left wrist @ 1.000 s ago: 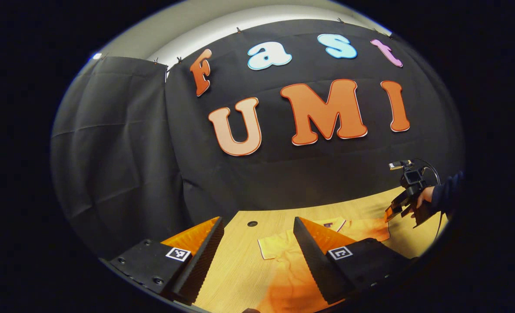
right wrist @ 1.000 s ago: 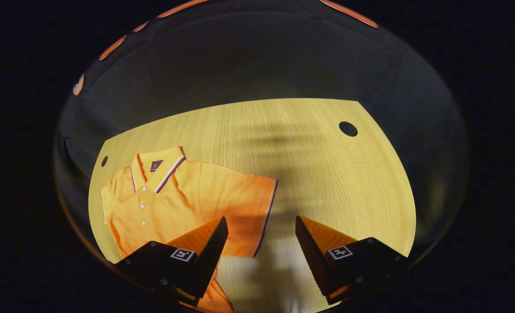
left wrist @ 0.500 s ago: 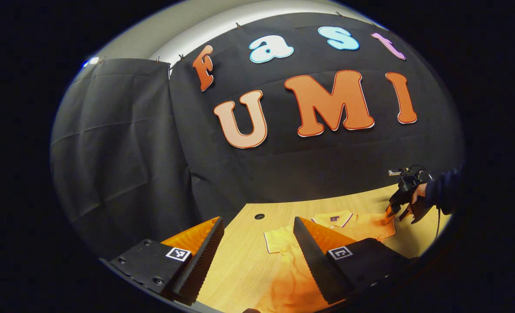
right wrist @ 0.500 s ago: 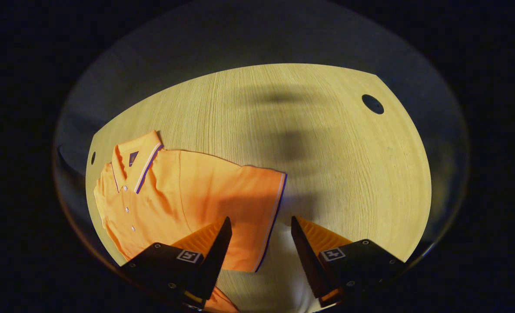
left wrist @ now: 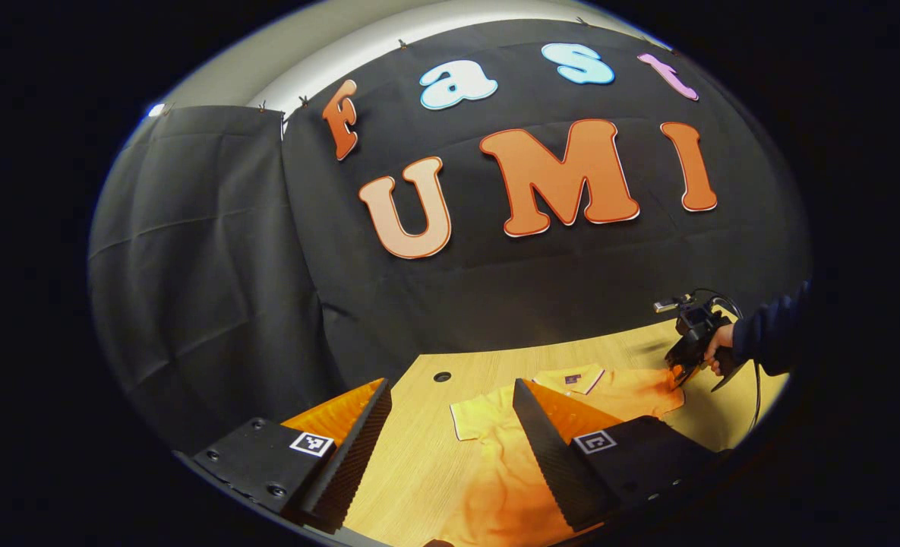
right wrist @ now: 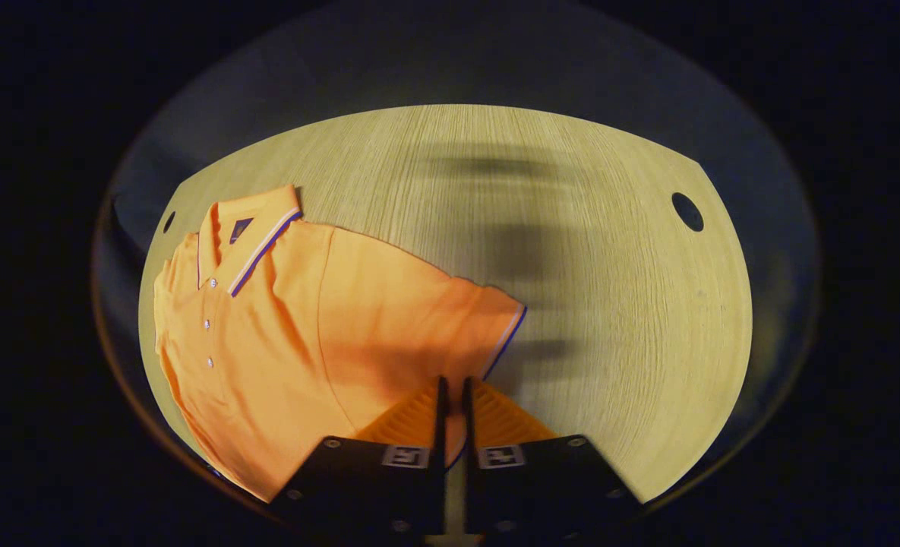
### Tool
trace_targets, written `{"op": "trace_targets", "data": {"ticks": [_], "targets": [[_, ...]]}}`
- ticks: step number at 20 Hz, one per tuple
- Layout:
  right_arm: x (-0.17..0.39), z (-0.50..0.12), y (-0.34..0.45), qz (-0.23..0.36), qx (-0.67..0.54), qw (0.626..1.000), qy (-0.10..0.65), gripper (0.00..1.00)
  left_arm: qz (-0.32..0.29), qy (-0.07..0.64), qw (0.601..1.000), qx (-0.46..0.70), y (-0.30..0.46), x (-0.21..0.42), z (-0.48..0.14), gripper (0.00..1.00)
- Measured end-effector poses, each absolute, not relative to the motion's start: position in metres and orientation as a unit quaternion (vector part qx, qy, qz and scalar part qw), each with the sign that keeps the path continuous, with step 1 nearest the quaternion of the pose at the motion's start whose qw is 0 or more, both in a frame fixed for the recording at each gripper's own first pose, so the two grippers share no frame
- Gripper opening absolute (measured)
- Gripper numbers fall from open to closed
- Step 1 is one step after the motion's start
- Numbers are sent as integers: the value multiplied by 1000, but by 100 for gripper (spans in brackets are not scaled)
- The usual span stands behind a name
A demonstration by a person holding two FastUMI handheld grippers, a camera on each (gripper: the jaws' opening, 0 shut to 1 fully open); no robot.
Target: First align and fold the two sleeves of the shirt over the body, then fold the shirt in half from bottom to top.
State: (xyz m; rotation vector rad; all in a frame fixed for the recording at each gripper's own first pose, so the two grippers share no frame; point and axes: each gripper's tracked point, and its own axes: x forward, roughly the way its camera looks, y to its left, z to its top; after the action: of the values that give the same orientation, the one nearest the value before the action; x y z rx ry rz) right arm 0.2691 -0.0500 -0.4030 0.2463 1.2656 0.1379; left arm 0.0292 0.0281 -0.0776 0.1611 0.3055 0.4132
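Observation:
An orange polo shirt [right wrist: 290, 327] with a striped collar [right wrist: 256, 239] lies flat, buttons up, on the wooden table [right wrist: 617, 304]. In the right gripper view my right gripper [right wrist: 451, 389] is shut on the lower hem of the near sleeve [right wrist: 457, 319], the cuff edge pinched between both fingers. In the left gripper view my left gripper [left wrist: 450, 387] hangs open above the table with nothing between its fingers. Past it lie the shirt [left wrist: 495, 471] and its other sleeve [left wrist: 476, 418]. Farther off, a hand in a dark sleeve holds the right gripper [left wrist: 677, 371] down on the shirt's far sleeve.
Round cable holes pierce the table near its corners [right wrist: 686, 212] [right wrist: 169, 222] [left wrist: 442, 377]. The black cloth wall [left wrist: 214, 289] stands close behind the table's far edge. Bare wood stretches to the right of the shirt in the right gripper view.
My right gripper dropped onto the sleeve's cuff and went from wide open to shut on it. The left gripper stayed open and barely shifted.

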Motion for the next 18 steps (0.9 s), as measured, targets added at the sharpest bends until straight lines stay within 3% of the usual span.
{"op": "trace_targets", "data": {"ticks": [1,4,12,14,18], "targets": [[269,-398,-43,69,142,789,593,8,201,151,965,78,26,30,-76,99],[286,-375,-44,80,151,820,546,8,194,148,966,87,22,34,-74,100],[283,-329,17,145,139,827,525,7,188,148,968,83,26,32,-75,99],[280,-320,35,155,149,826,520,8,186,143,969,77,30,30,-76,99],[276,-292,66,184,191,820,507,19,177,143,973,45,48,31,-87,99]]}}
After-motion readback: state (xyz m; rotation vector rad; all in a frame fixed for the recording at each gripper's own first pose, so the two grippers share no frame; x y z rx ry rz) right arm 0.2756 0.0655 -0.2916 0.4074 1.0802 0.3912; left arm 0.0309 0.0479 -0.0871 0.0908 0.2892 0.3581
